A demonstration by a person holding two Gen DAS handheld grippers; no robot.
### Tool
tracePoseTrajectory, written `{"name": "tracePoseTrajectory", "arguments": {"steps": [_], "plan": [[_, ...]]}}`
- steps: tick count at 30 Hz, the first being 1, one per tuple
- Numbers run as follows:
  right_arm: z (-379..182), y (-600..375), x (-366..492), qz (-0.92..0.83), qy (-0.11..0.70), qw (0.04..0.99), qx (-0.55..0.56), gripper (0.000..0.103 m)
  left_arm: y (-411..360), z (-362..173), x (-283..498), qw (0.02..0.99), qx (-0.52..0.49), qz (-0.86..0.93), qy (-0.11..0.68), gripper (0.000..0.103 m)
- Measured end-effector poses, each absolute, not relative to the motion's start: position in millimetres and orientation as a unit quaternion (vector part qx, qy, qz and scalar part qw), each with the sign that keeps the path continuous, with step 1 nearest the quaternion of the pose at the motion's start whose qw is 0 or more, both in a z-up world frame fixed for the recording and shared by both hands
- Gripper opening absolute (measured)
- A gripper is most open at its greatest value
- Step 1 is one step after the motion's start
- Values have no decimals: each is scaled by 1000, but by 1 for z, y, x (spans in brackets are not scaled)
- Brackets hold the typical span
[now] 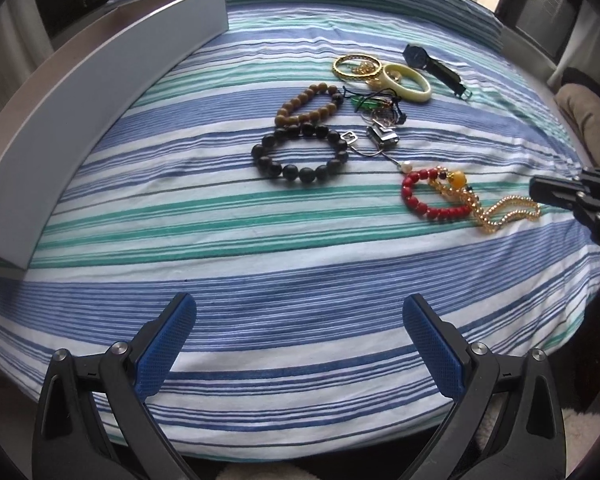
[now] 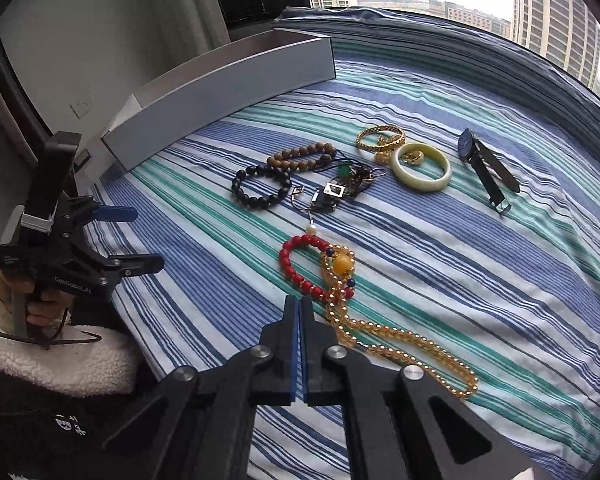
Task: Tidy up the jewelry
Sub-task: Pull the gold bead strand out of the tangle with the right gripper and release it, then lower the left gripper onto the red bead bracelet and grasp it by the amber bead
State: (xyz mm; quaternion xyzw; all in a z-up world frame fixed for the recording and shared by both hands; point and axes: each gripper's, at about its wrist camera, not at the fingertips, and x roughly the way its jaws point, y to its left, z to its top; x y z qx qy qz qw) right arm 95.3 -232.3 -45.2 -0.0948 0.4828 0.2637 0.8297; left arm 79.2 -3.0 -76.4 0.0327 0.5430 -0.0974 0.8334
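Jewelry lies on a striped cloth: a black bead bracelet (image 1: 300, 154) (image 2: 260, 188), a brown bead bracelet (image 1: 306, 106) (image 2: 300, 158), a red bead bracelet (image 1: 424, 198) (image 2: 300, 264), a gold bead necklace (image 1: 500, 208) (image 2: 400, 340), a gold bangle (image 1: 356, 65) (image 2: 380, 138), a pale jade bangle (image 1: 406, 82) (image 2: 420, 172), a black watch (image 1: 436, 66) (image 2: 486, 164) and tangled small pieces (image 1: 380, 120) (image 2: 336, 188). My left gripper (image 1: 298, 320) (image 2: 140, 240) is open and empty, short of the jewelry. My right gripper (image 2: 300, 312) (image 1: 540, 192) is shut, empty, by the red bracelet.
A long open grey box (image 1: 100, 92) (image 2: 220, 88) stands at the cloth's left edge. A window with buildings (image 2: 540, 12) is behind the table. The table edge (image 1: 300, 452) runs along the near side.
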Motion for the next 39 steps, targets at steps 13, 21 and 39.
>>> {"name": "tracePoseTrajectory", "arguments": {"steps": [13,21,39], "plan": [[-113,-205,155,278,526,797,-108,24,6,-86,73,824,21,-89,559,103],[-63,-185,112,411,483,771,-53,17,10,-89,77,824,13,-85,559,103],[-88,-222,123,261,549,792,-57,36,23,-87,80,832,16,-80,548,102]]}}
